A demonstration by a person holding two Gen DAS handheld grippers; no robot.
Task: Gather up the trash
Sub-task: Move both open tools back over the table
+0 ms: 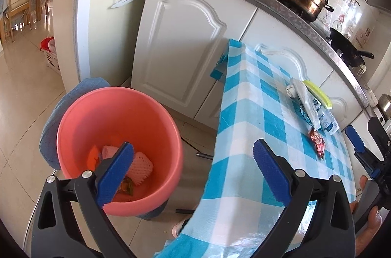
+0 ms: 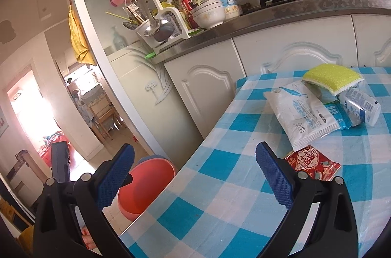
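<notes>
A kitchen scene is shown from two gripper-mounted cameras, with the trash collection judged to be partly done. Some rubbish is already seen at the bottom of the pink bucket [image 1: 117, 136] on the floor beside the table: a white foam fruit net [image 1: 141, 166], a second pale pink piece and some orange and green scraps that cannot be counted exactly. Four or five items are left on the table with the blue-and-white checked cloth [image 2: 220, 197]: one white wet-wipe packet [image 2: 298, 114], one red snack wrapper [image 2: 315, 165] nearest the table's front, one light blue packet partly hidden under the white one, one small clear plastic bottle [image 2: 364, 106] lying on its side, and one yellow sponge [image 2: 332, 75], which may not be trash. The left gripper [image 1: 193, 172] is held above the gap between bucket and table, its jaws spread wide and empty. The right gripper [image 2: 195, 175] is held over the table's near edge, jaws likewise wide apart and holding nothing, with the red wrapper just beside its right finger.
</notes>
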